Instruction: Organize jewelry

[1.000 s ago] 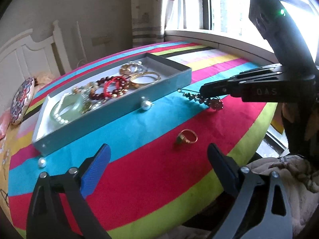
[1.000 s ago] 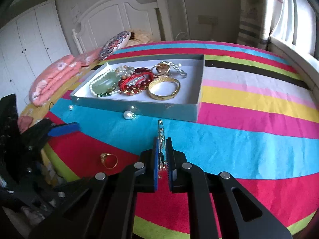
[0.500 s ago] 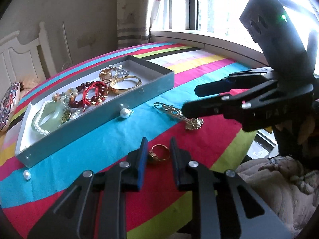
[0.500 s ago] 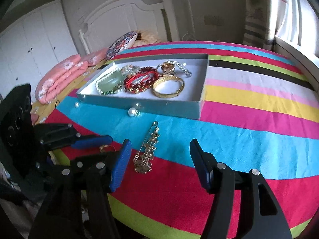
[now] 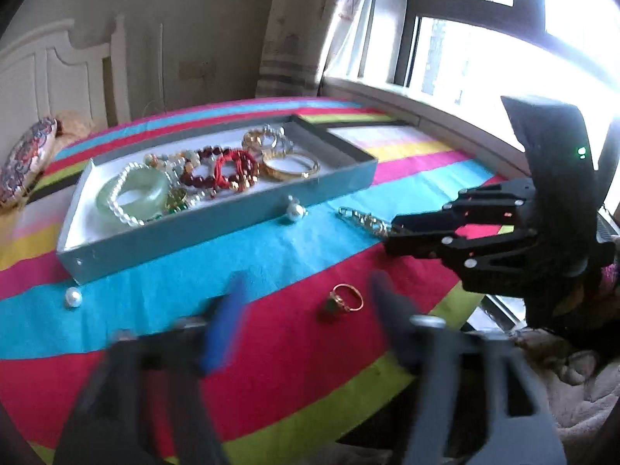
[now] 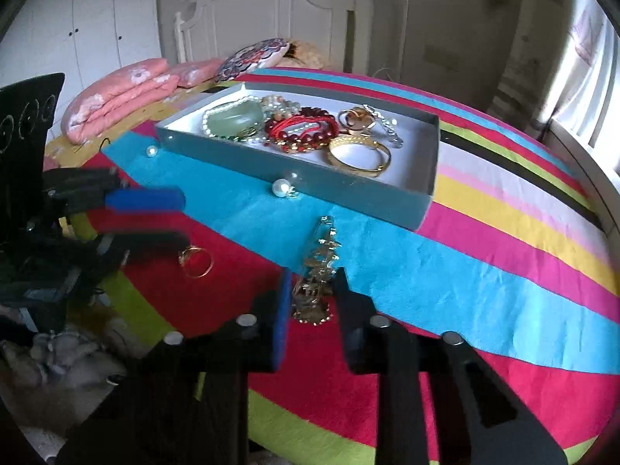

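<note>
Since half a second ago the left gripper [image 5: 306, 321] has spread its fingers apart from around the gold ring [image 5: 346, 299], which now lies free on the red stripe of the striped bedspread [image 5: 271, 368], between the blurred, parted fingers and touching neither. Meanwhile the right gripper [image 6: 312, 302] has narrowed from wide open; its 2 fingers now flank the round end of the gold brooch pin [image 6: 319, 267], close on either side, though whether the pads actually touch it cannot be told. The pin lies flat across the blue and red stripes, pointing toward the teal jewelry box [image 6: 422, 205].

Inside the box sit a pale green jade bangle [image 5: 137, 193], a white pearl strand [image 5: 116, 197] around it, dark red bead bracelets [image 5: 228, 172] and a gold bangle [image 5: 290, 166]. A pearl earring [image 5: 295, 212] lies just beside the box's front wall, and a loose pearl [image 5: 73, 297] rests near its left corner on the blue stripe.

Pink folded bedding [image 6: 124, 97] lies near the white headboard [image 6: 271, 19].
</note>
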The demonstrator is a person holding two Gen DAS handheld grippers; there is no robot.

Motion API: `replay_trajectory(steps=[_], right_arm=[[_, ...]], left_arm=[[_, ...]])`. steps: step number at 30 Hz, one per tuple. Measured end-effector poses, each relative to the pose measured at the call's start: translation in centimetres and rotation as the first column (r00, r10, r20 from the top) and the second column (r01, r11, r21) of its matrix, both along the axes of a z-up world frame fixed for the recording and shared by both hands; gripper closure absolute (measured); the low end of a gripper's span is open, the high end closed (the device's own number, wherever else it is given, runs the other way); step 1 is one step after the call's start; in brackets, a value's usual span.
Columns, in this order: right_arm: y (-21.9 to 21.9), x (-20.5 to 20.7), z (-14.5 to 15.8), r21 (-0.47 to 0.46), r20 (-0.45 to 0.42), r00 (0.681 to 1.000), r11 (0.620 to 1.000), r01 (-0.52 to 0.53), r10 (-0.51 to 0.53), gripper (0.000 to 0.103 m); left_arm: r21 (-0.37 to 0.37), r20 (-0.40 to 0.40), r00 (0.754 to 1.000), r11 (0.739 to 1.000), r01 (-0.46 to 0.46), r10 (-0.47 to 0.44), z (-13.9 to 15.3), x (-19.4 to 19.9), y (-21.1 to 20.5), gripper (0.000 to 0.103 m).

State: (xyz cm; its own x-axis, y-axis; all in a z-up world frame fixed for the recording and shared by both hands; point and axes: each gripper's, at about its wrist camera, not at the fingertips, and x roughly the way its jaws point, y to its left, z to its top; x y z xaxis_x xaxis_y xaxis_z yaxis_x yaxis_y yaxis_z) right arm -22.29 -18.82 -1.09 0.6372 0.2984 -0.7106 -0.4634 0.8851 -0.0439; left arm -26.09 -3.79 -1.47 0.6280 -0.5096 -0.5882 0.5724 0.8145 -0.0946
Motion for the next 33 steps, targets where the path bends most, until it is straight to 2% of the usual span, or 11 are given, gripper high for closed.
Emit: replay_trajectory(steps=[5,11,17,18,20,21,24,26,27,31,33], right_arm=[[-0.9,0.2,0.3,0.053,0.004,1.000,0.998,0.024,-0.024,0.082],[-1.6,-0.3,1.5,0.123,0.014,1.000,0.992,0.008,-0.010,0.082],[-2.0,-0.3,1.6,0.143,0.011,1.000,0.990,0.017,-0.018,0.082],[-2.0,-0.3,1.7,0.143,0.011,1.000,0.990,0.014,-0.016,0.082],[-1.8,-0.5,1.7,0.141,0.012,1.000,0.990,0.010,-0.012,0.082],[-1.8,-0.5,1.7,0.140,0.013,1.000,0.990,0.010,-0.012,0.082],[-1.9,-0.5,1.7,0.142,0.014,1.000,0.990,0.015,-0.018,0.082],[-1.9,-0.4,1.8,0.146,0.014,1.000,0.989,0.017,-0.019,0.082],[-1.9,-0.4,1.8,0.147,0.016,1.000,0.989,0.016,-0.019,0.082],[-2.0,-0.4,2.2,0.151,0.032,0.999,0.988,0.014,-0.019,0.082],[-2.1,-0.5,2.5,0.157,0.041,0.999,0.987,0.013,-0.020,0.082]], left_arm=[[0.083,0.009,0.996,0.993,0.084,-0.085,-0.6,-1.1,-1.8,0.033],[0.142,0.020,0.992,0.982,0.123,-0.128,-1.2,-0.7,-3.5,0.080],[0.130,0.034,0.992,0.984,0.119,-0.124,-1.6,-0.5,-3.0,0.078],[0.127,0.037,0.992,0.985,0.114,-0.120,-1.7,-0.4,-2.8,0.072],[0.124,0.036,0.994,0.988,0.096,-0.101,-1.7,-0.5,-2.4,0.041],[0.117,0.037,0.994,0.988,0.097,-0.102,-1.8,-0.5,-2.2,0.041],[0.120,0.045,0.993,0.987,0.106,-0.112,-1.7,-0.9,-2.0,0.053],[0.122,0.052,0.992,0.987,0.106,-0.113,-1.6,-1.2,-1.9,0.077],[0.124,0.056,0.992,0.987,0.105,-0.113,-1.6,-1.3,-1.9,0.081],[0.137,0.071,0.991,0.986,0.099,-0.109,-1.6,-1.4,-1.9,0.081],[0.139,0.077,0.991,0.985,0.099,-0.110,-1.4,-1.4,-1.9,0.091]])
